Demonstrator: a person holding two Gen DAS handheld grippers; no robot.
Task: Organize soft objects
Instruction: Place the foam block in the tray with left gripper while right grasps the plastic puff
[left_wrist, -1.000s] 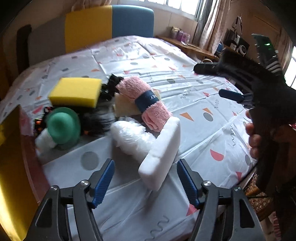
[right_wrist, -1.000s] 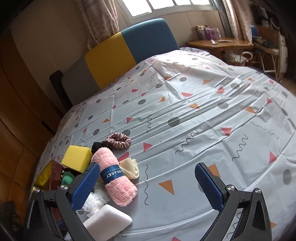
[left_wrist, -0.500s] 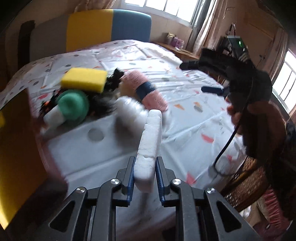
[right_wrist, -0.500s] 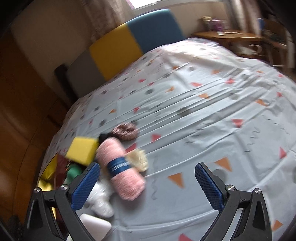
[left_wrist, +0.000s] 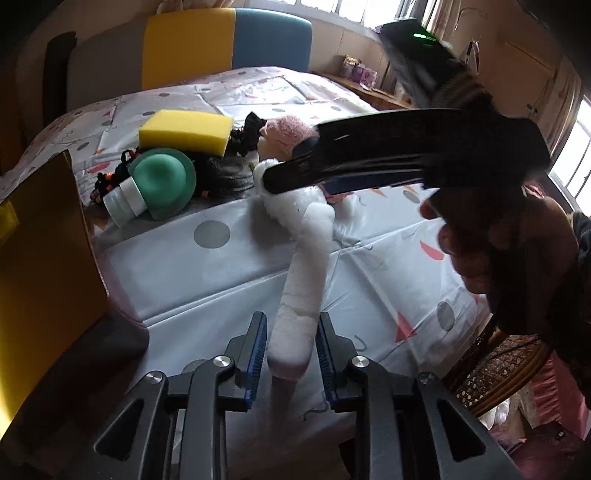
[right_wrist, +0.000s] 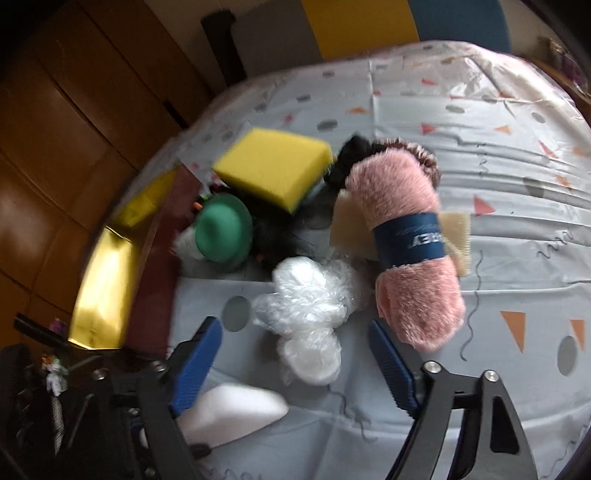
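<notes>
- Left gripper (left_wrist: 291, 354) set around the near end of the white rectangular foam slab (left_wrist: 301, 295); jaws opening at this moment, a sliver of gap visible at each blue pad, so slab between them but no longer pinched.
- Slab leaning away over the patterned grey bedsheet (left_wrist: 229, 273), far end against the crinkled clear plastic bundle (left_wrist: 284, 203) at the edge of the soft-object pile.
- Right gripper (right_wrist: 295, 354) wide and closing, straddling the same plastic bundle (right_wrist: 306, 314) from above; pads not yet touching it, nothing held.
- Best done, by judgement: centre the right pads on the thick middle of the bundle, not the trailing lobe; close slowly, since thin film likely to squash and slip.
- Keep clear of the pink fluffy rolled towel with navy band (right_wrist: 406, 236), just beside the right-hand pad, to avoid dragging it along.
- Steady the slab or lay it flat before letting go fully; otherwise likely to topple.
- Seen only from the left wrist: the person's hand (left_wrist: 476, 236) on the right tool, and the slab's full length.
- Seen only from the right wrist: towel band, beige pad under the towel, bundle's full outline; yellow sponge block (right_wrist: 273, 166) and green round foam piece (right_wrist: 221, 229) unobstructed.
</notes>
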